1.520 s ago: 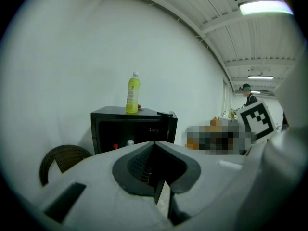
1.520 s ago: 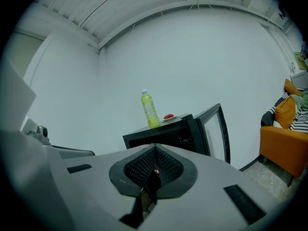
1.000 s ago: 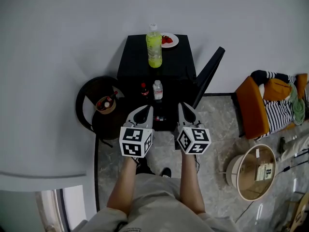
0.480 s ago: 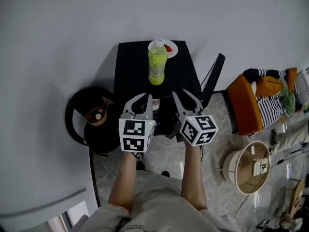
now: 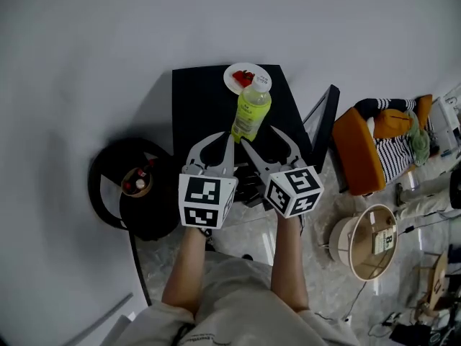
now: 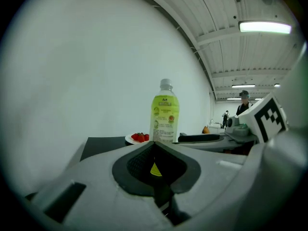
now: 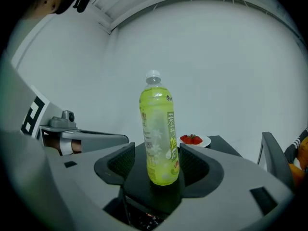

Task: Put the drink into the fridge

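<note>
My left gripper [image 5: 225,141] and right gripper [image 5: 261,137] are pale grey with black ribbed pads [image 7: 121,163]. Each carries a black-and-white marker cube [image 5: 205,202]. I wear khaki shorts [image 5: 230,301].

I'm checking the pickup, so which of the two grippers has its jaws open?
The right gripper: its jaws have just been opening and stand apart, the green bottle showing in the gap, ungripped. The left gripper is shut.

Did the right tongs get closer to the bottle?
Yes. The right tongs moved forward toward the bottle on the black fridge; their jaws have just been opening, and the bottle stands between them.
</note>
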Tool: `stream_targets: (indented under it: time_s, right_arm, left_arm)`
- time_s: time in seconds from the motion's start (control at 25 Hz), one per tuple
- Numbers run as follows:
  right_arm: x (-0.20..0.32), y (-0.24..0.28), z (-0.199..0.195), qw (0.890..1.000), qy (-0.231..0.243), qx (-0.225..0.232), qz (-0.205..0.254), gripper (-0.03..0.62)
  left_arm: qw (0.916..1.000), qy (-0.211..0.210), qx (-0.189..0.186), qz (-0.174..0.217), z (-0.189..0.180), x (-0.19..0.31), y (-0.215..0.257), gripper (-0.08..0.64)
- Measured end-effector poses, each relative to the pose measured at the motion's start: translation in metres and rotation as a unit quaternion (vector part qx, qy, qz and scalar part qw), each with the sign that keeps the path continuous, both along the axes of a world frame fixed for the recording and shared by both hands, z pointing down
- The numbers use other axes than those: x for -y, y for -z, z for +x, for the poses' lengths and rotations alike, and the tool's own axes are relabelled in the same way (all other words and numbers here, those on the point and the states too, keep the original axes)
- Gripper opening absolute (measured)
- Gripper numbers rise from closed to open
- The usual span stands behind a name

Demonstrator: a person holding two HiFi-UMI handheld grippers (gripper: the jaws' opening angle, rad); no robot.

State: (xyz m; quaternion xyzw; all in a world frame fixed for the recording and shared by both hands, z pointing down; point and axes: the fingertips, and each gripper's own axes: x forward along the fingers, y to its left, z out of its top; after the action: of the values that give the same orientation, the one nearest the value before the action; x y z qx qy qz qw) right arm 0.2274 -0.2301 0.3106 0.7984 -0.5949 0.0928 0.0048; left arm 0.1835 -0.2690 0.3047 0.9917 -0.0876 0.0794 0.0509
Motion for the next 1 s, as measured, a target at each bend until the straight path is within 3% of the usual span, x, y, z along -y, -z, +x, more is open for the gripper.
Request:
stream_targets:
  time_s: [0.24, 0.36, 0.64, 1.0]
  right_arm:
    - [0.026, 0.0, 0.007, 1.0, -0.018, -0.008, -0.008, 0.276]
    - [0.039, -0.004, 0.011, 0.999, -0.035, -0.019, -0.027, 0.282]
    - [0.051, -0.005, 0.028, 0.992, -0.108, -0.049, -0.051, 0.284]
    - [0.036, -0.002, 0.026, 0.991, -0.127, -0.039, -0.029, 0.282]
  left_arm:
    - [0.9996, -0.023, 0.001, 0.017, 0.003, 0.026, 0.008, 0.009]
    - [0.9991, -0.034, -0.017, 0.019, 0.003, 0.039, 0.019, 0.009]
    - [0.9975, -0.059, -0.03, 0.025, 0.011, 0.057, 0.025, 0.009]
    - [0.9965, -0.077, -0.028, 0.014, 0.011, 0.047, 0.018, 0.008]
